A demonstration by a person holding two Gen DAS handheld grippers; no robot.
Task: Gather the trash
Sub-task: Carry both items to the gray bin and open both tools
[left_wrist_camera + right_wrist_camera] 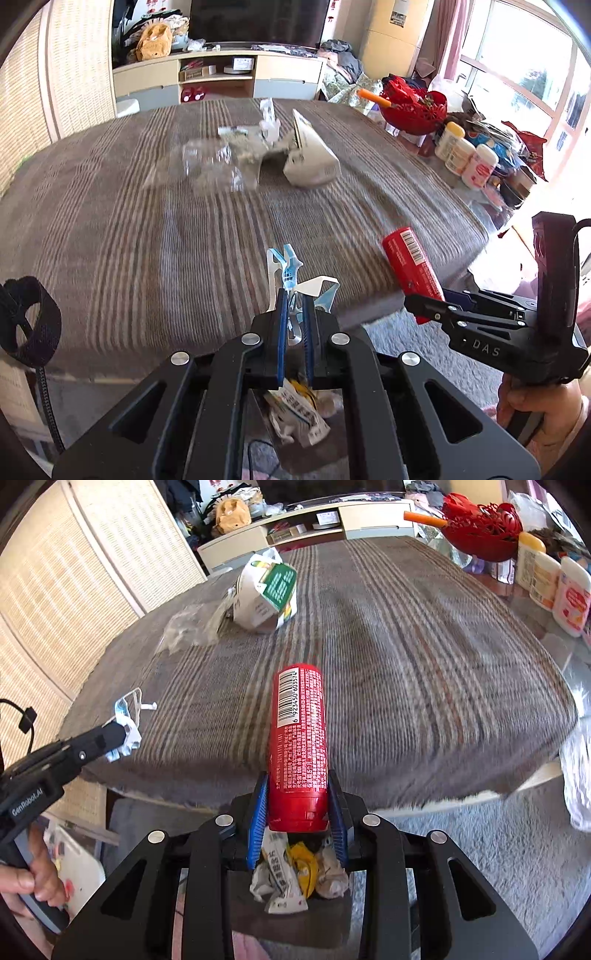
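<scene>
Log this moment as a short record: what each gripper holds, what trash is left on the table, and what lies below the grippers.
left gripper: shut on crumpled blue-and-white wrapper
right gripper: shut on red can, gripped near its base
left on striped tablecloth: torn white carton, clear plastic packaging
below grippers: crumpled wrappers in a pile, off the table edge
table's right side: red basket, white bottles

A red cylindrical can [298, 746] with a barcode is clamped by its base, sticking out over the striped table's edge. A crumpled blue-and-white wrapper [293, 280] is pinched upright; a torn white-green carton [267, 592] and clear plastic [188, 626] lie on the far side
</scene>
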